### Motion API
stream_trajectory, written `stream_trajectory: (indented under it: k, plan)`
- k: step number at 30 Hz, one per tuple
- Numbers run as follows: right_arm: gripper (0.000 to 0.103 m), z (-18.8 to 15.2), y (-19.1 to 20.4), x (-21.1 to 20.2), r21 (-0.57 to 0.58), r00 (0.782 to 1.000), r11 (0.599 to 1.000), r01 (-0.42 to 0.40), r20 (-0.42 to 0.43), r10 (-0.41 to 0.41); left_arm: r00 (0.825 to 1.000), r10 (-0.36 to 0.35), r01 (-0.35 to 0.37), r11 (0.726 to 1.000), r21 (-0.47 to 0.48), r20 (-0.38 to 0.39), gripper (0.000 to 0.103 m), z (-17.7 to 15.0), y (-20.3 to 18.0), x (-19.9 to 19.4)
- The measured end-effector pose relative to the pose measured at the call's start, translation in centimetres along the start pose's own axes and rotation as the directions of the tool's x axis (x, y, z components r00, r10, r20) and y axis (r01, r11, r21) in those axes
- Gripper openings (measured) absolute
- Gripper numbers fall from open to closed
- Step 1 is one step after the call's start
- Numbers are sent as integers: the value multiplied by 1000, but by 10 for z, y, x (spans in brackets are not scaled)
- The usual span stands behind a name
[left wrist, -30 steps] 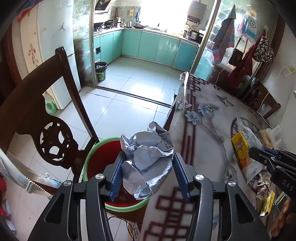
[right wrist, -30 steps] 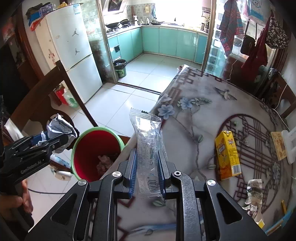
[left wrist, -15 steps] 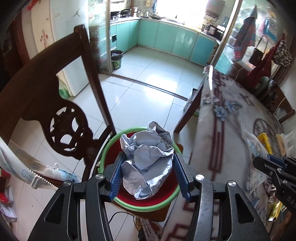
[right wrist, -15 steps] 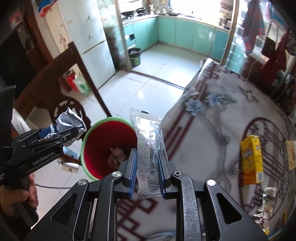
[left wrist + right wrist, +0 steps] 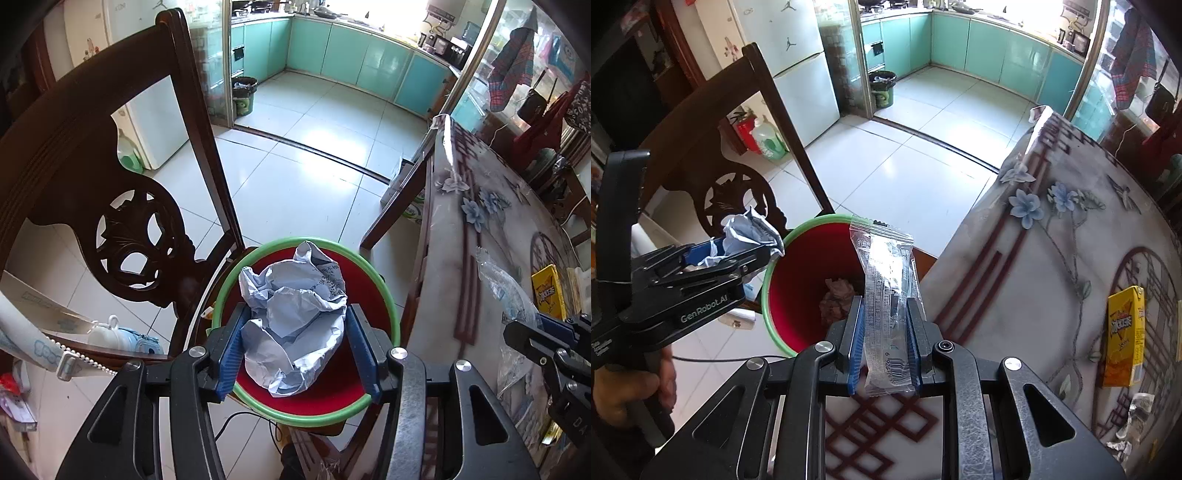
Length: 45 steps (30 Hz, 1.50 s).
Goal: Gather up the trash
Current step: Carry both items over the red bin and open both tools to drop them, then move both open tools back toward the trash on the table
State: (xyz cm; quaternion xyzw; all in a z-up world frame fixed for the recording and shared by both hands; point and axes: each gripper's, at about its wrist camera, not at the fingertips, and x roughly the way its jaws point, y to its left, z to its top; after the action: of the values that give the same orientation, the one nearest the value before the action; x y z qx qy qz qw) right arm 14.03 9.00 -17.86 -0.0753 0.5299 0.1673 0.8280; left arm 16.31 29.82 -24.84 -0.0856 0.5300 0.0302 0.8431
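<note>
Over the bin: the left gripper [image 5: 293, 334] is squeezing the paper ball [image 5: 291, 321], and the red bin [image 5: 384, 291] is sitting right under it.
Right gripper [image 5: 884, 341]: it is pinching the clear wrapper [image 5: 886, 295]; the bin is lying at 11 o'clock.
Nearer hand: left.

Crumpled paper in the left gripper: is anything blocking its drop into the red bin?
Nothing visible. The crumpled paper, clamped in the left gripper, hangs over the open mouth of the red bin. The bin holds only a little trash at the bottom.

Crumpled paper [image 5: 291, 317] above red bin [image 5: 384, 291]
</note>
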Motion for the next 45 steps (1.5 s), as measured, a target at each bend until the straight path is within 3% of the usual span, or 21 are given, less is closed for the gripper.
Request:
stream_trajectory:
  k: [8, 11, 12, 14, 15, 16, 32, 45]
  plan:
    - [20, 5, 3, 7, -12, 1000, 1000, -6, -13, 5, 1000, 1, -1, 1000, -10, -13, 51, 5, 2, 8]
    - [20, 6, 1, 7, -11, 1000, 1000, -12, -14, 12, 1000, 16, -16, 1000, -19, -12, 56, 6, 3, 10]
    - [25, 6, 1, 7, -11, 1000, 1000, -18, -14, 18, 999, 26, -27, 999, -23, -19, 60, 7, 3, 11]
    - [51, 5, 0, 7, -3, 1000, 1000, -21, -15, 21, 999, 40, -41, 999, -29, -32, 61, 7, 4, 13]
    - [71, 5, -2, 5, 6, 1000, 1000, -25, -4, 25, 999, 41, -42, 999, -34, -33, 62, 7, 4, 13]
    - [76, 5, -4, 2, 12, 1000, 1000, -28, 11, 27, 999, 41, -42, 998, -36, -31, 62, 6, 5, 12]
    - [77, -20, -36, -31, 69, 998, 997, -17, 60, 13, 1000, 17, -17, 1000, 4, 19, 65, -4, -32, -19]
    - [78, -88, -112, -77, 216, 994, 975, 56, 75, -74, 997, -72, 66, 988, 143, 37, 65, -36, -140, -49]
